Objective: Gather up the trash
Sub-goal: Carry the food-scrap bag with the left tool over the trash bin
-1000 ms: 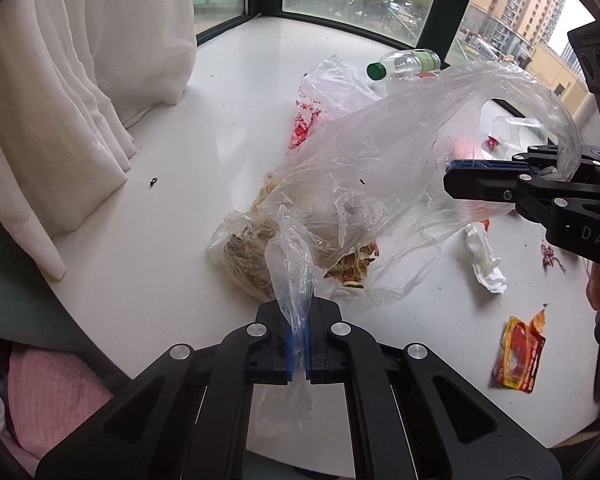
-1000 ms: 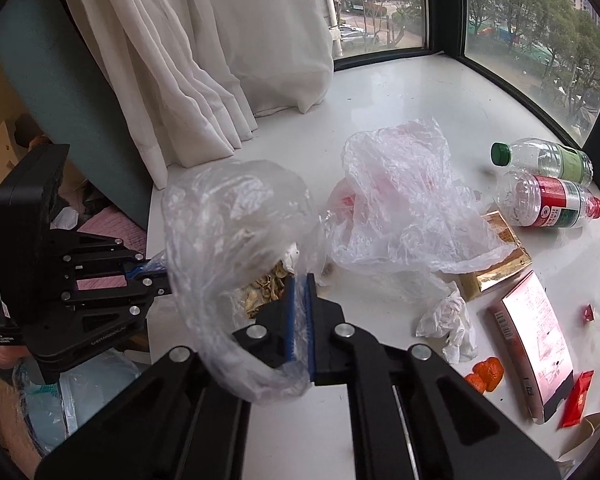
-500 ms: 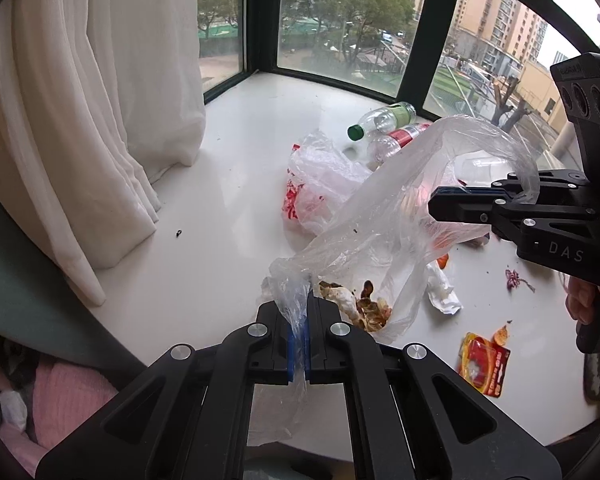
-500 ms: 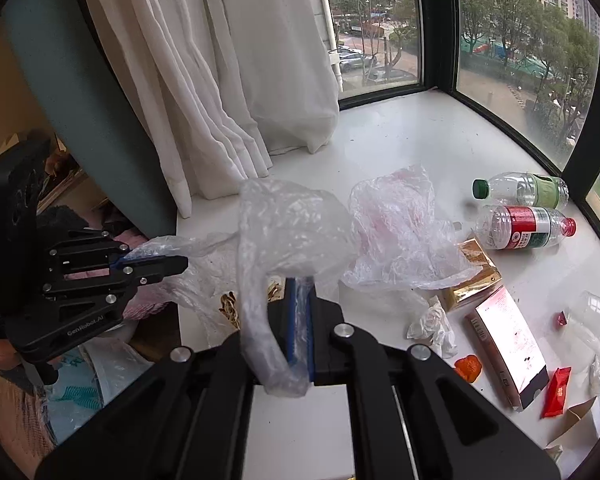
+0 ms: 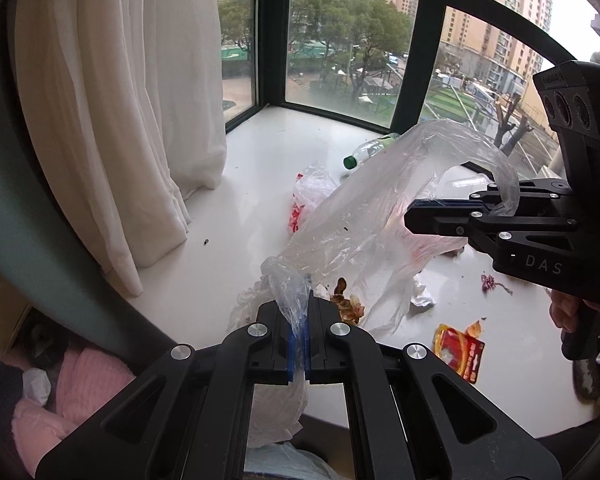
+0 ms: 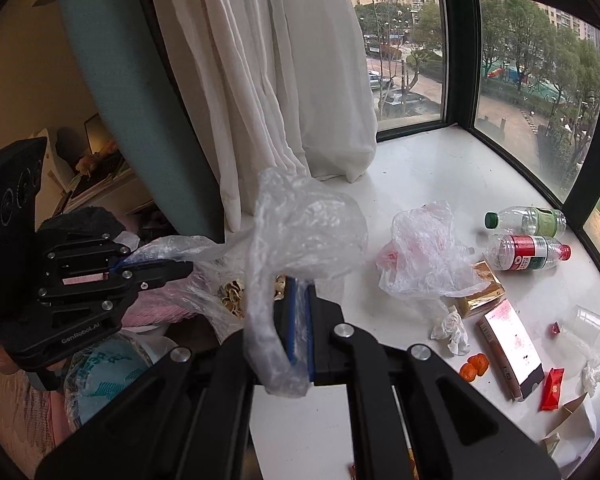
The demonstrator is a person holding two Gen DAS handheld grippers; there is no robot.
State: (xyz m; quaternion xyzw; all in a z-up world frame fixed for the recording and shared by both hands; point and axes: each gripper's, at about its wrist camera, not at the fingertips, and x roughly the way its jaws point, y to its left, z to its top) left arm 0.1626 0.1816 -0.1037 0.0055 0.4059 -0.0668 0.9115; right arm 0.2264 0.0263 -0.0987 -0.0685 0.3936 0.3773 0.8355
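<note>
Above sill (image 5: 260,168), bag (image 5: 364,216) lifted higher vs earlier

A clear plastic bag (image 6: 300,232) is clamped at one handle by the right gripper (image 6: 300,320) in the near centre and at the other by the left gripper (image 6: 156,268) at left. On the white sill (image 6: 440,168) to the right, a crumpled bag (image 6: 424,252), two bottles (image 6: 528,236) and a pink box (image 6: 508,344) are seen lying.
</note>
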